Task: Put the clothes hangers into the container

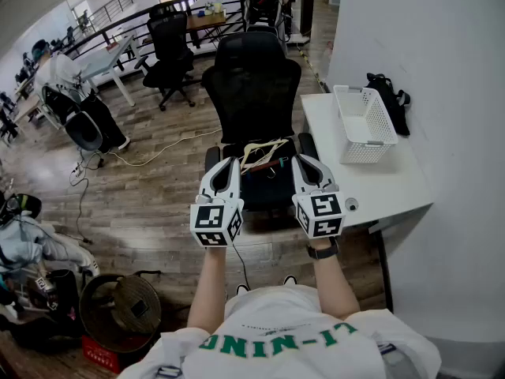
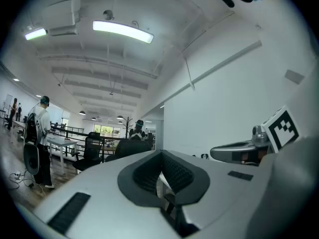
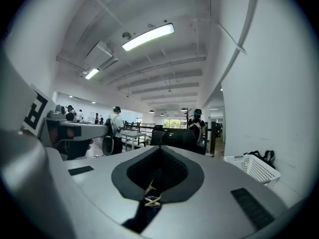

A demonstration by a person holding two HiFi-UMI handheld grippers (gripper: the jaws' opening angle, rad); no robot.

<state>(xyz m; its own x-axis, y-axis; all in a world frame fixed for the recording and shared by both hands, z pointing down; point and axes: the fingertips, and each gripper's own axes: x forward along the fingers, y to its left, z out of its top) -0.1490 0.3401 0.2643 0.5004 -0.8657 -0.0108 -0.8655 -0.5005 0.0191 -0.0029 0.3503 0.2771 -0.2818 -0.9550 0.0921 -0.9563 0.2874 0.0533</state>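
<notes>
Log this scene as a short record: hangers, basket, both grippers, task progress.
hangers: piled on the chair seat, past the gripper tips
basket: on the table, right of chair, looks empty
left gripper: shut, holds nothing
right gripper: shut, holds nothing
progress: no hanger in basket yet

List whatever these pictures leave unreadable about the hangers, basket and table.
- Hangers: head view, tangled and small, count unclear; both gripper views show slivers at most, past their own jaws.
- Basket: right gripper view, lower part hidden by the right gripper.
- Small round object on the table: head view, too small to identify.
</notes>
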